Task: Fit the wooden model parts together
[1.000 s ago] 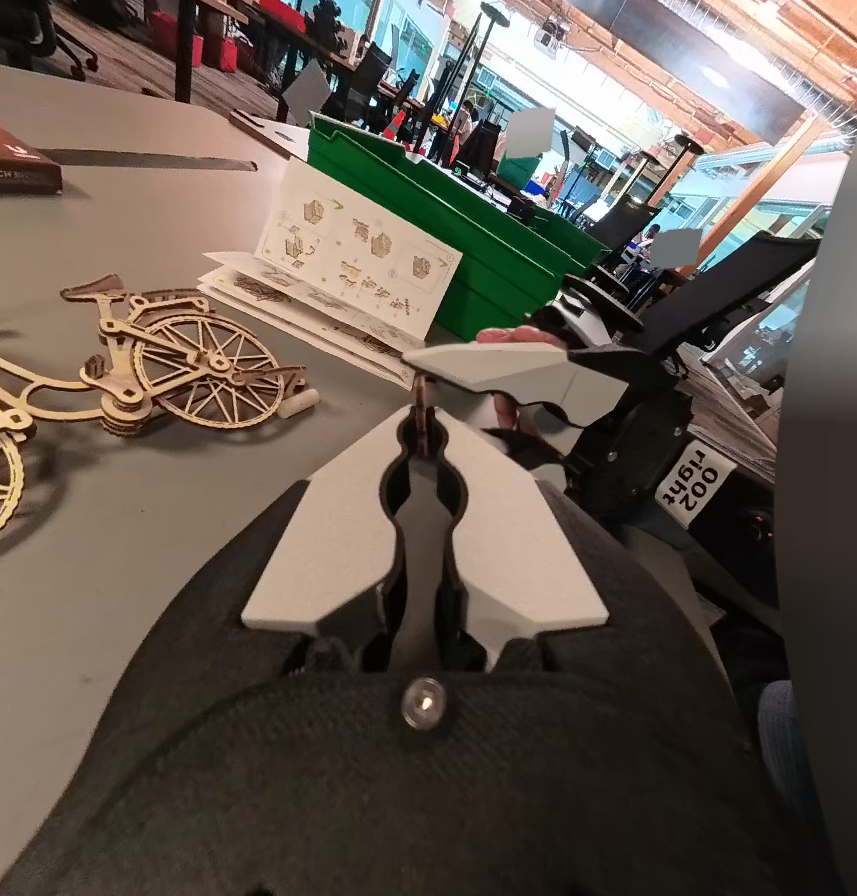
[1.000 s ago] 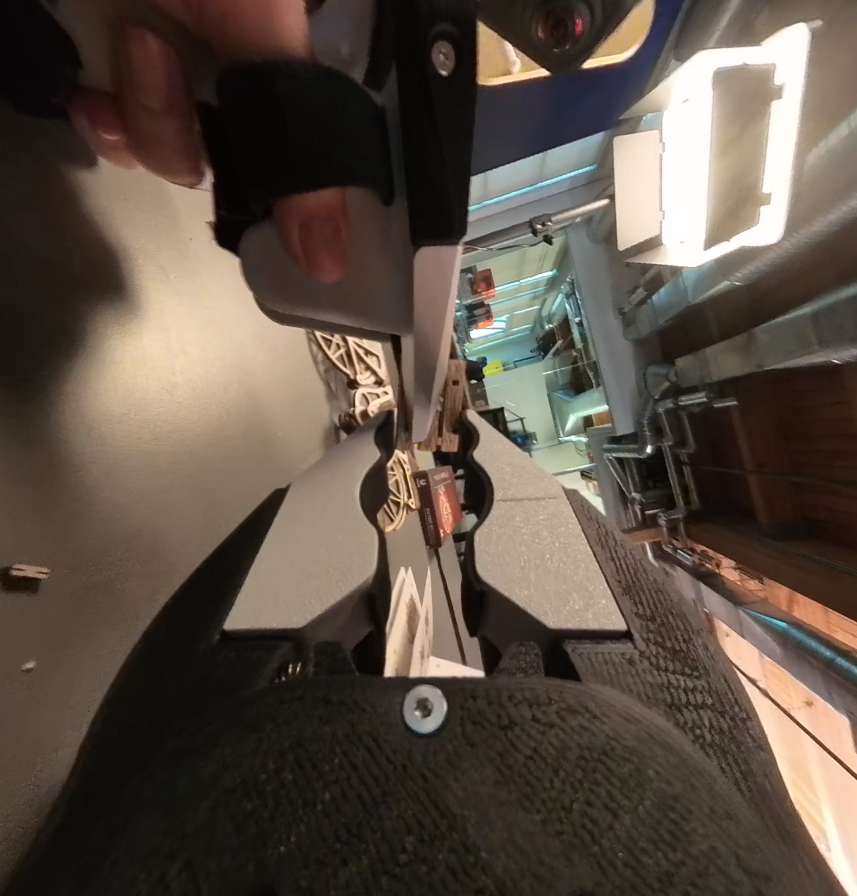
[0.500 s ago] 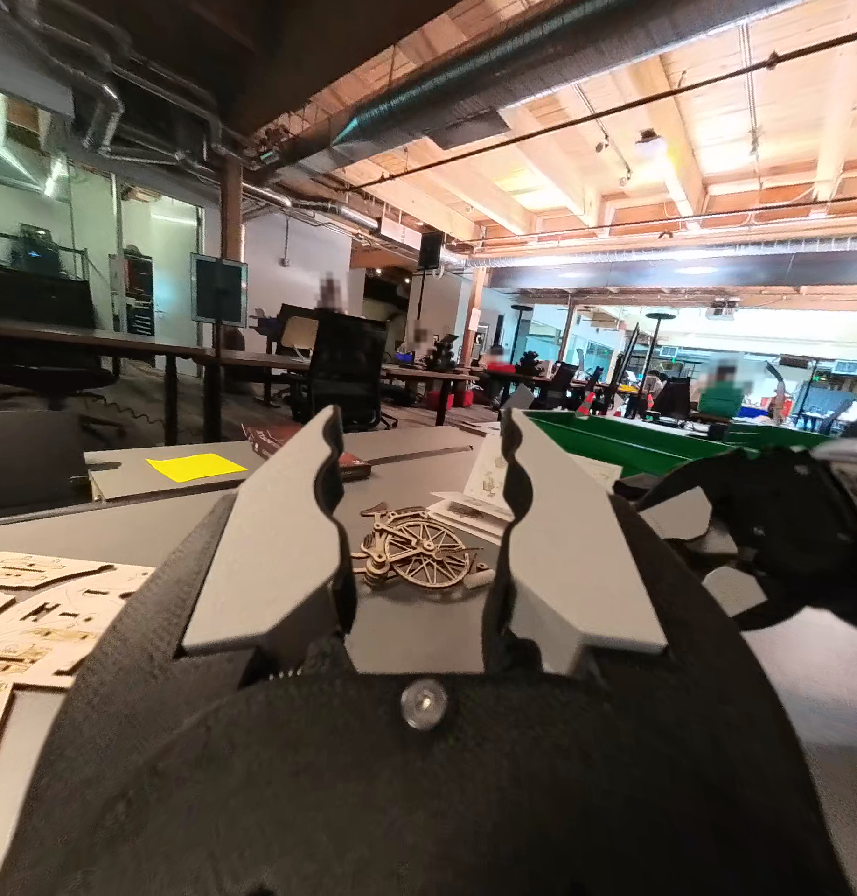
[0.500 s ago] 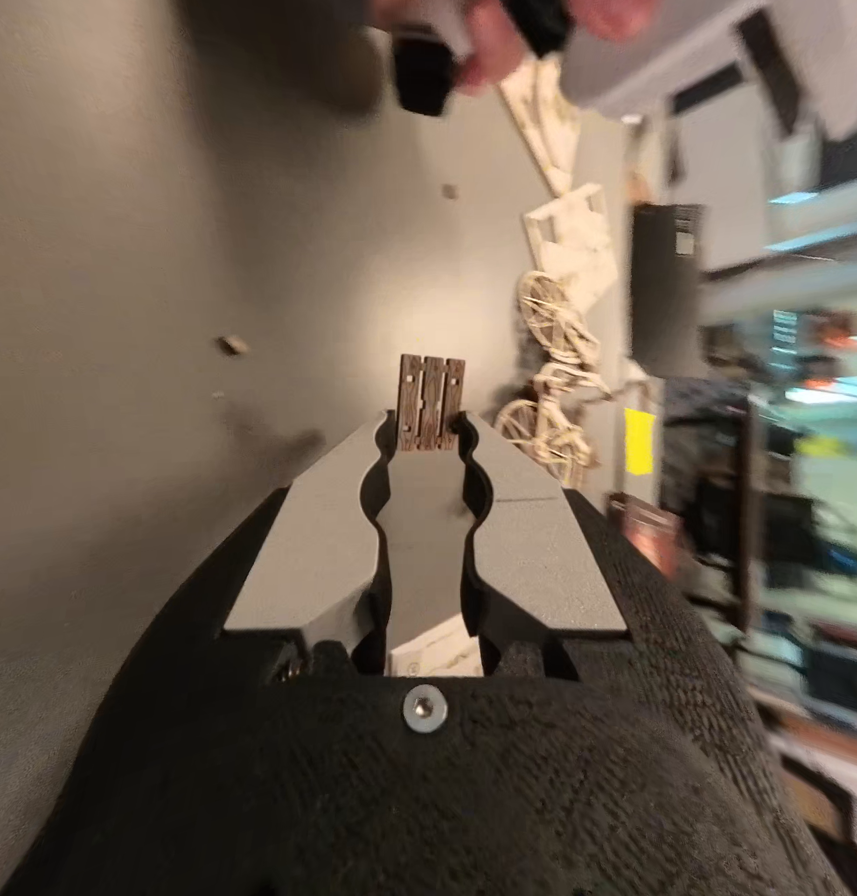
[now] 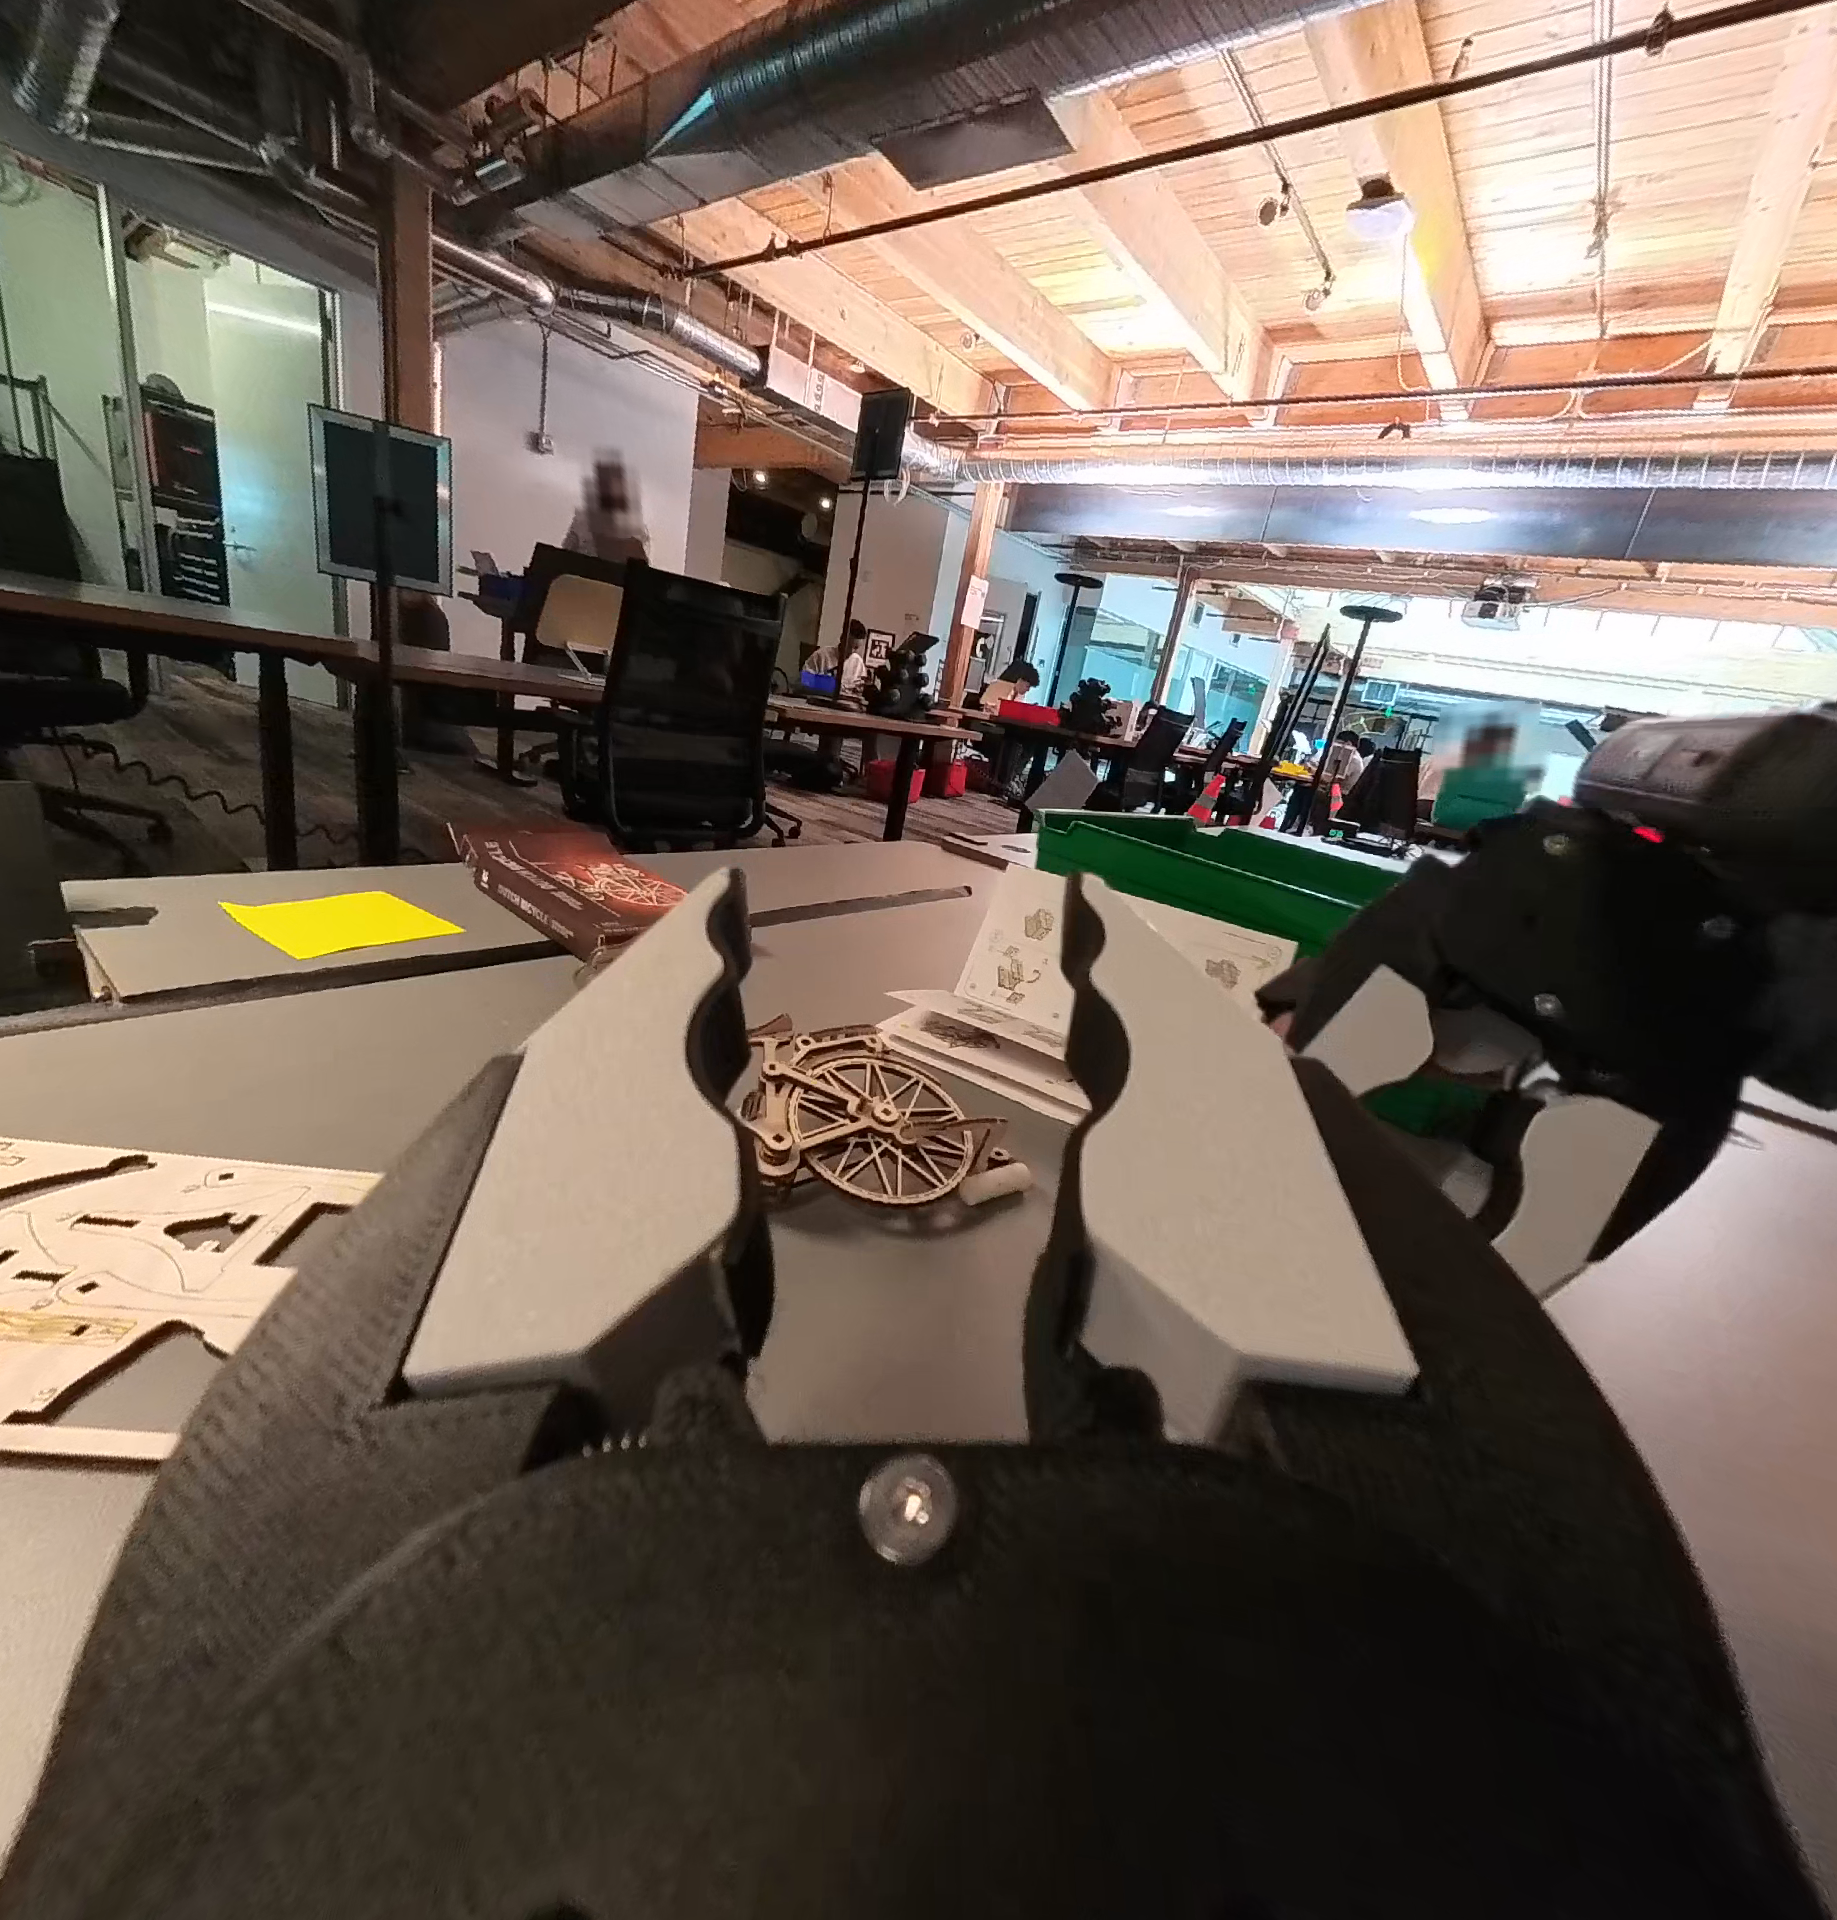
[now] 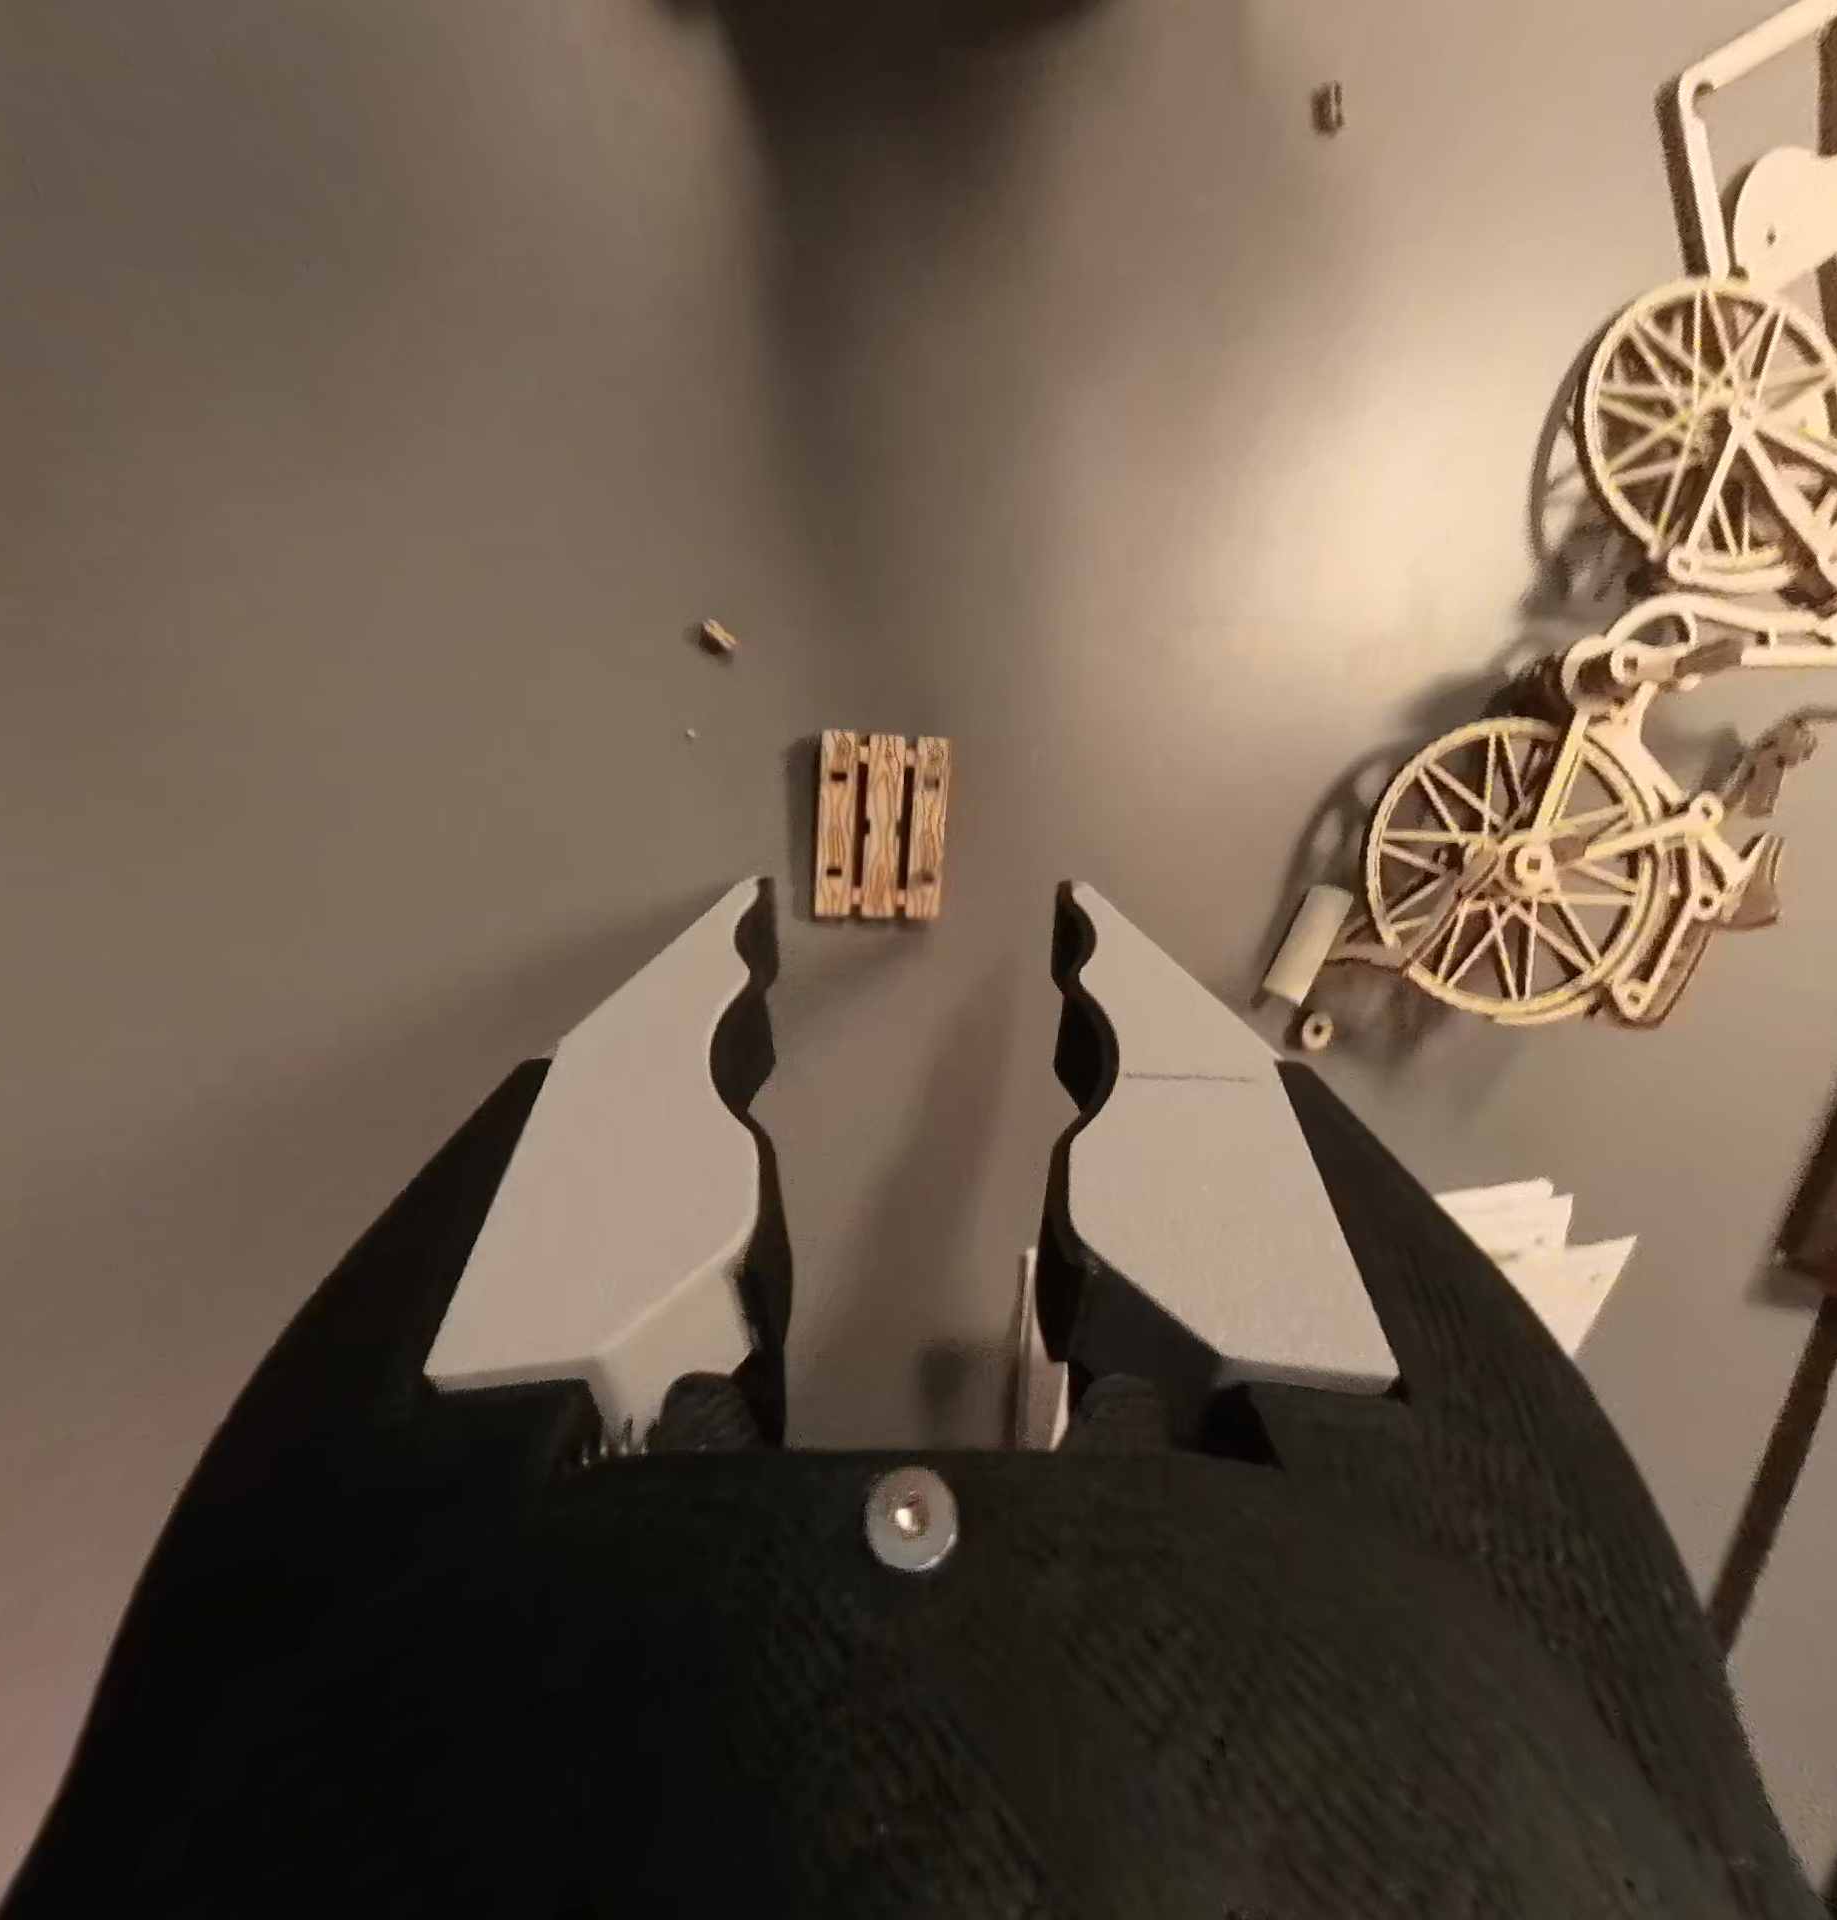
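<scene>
- Right wrist view: the right gripper (image 6: 912, 914) is seen from above with its jaws set wide apart and nothing between them.
- Just beyond the jaw tips, a small flat slatted wooden panel with engraved grain (image 6: 881, 826) lies on the grey surface (image 6: 374, 416), apart from both fingers.
- Off to the right, the pale laser-cut wooden bicycle model (image 6: 1579, 831) lies on its side, well apart from the panel, with 2 spoked wheels showing.
- A tiny wooden offcut (image 6: 719, 636) lies on the surface to the left of the panel.
- Left wrist view: the left gripper (image 5: 903, 925) is held low over the surface, its jaws also spread and empty, with 1 wheel of the bicycle framed between them.
- A punched-out pale wooden parts sheet (image 5: 114, 1236), a folded white instruction leaflet (image 5: 1007, 987) and a green plastic bin (image 5: 1194, 873) are also seen there.
- The panel is judged to be light, thin and stiff, and brittle across its narrow slats and tabs.
- It is best taken by its 2 long outer edges, with a gentle squeeze; as it lies flat, an edge would probably have to be lifted first.
- The bicycle's spokes are judged fragile; the frame or hub would be the safer hold.
</scene>
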Demonstrator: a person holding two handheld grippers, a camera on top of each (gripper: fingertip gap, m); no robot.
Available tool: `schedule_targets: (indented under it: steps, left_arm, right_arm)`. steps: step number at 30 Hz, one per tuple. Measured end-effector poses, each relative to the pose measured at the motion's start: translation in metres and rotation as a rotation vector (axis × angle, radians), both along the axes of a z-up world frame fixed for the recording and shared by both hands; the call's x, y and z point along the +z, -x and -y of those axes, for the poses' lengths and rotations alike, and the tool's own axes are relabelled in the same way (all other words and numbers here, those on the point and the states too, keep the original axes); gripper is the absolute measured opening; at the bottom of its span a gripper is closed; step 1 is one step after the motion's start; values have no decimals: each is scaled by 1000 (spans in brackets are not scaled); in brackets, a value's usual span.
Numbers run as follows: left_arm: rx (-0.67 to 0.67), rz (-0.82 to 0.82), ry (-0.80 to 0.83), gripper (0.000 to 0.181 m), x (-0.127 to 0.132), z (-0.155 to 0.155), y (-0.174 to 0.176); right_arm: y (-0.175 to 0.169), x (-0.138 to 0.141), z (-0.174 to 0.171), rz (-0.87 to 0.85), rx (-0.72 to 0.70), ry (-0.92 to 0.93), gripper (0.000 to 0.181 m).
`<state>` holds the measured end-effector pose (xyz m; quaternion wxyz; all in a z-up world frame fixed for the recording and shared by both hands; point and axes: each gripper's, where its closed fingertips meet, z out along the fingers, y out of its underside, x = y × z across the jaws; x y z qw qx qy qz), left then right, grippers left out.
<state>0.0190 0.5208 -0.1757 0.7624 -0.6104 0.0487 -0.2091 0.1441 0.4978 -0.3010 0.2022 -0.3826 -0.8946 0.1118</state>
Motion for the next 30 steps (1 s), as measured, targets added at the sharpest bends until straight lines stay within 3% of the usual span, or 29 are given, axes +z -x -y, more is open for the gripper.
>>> schedule_targets:
  steps: [2,5,9,16,30]
  left_arm:
    - [-8,1,12,58,-1,0,-1]
    - [1,-14,10,58,-1,0,0]
    - [-18,-26,21,57,-3,0,-5]
    - [-37,-33,38,54,-6,-1,-8]
    - [-55,-29,57,52,-9,-3,-10]
  right_arm:
    - [-6,5,-1,0,-53,28,49]
    - [-5,20,28,-72,-104,250,28]
    - [4,18,61,-172,-96,408,39]
    - [7,-5,66,-161,-120,469,37]
    - [4,-6,62,-218,-153,498,15]
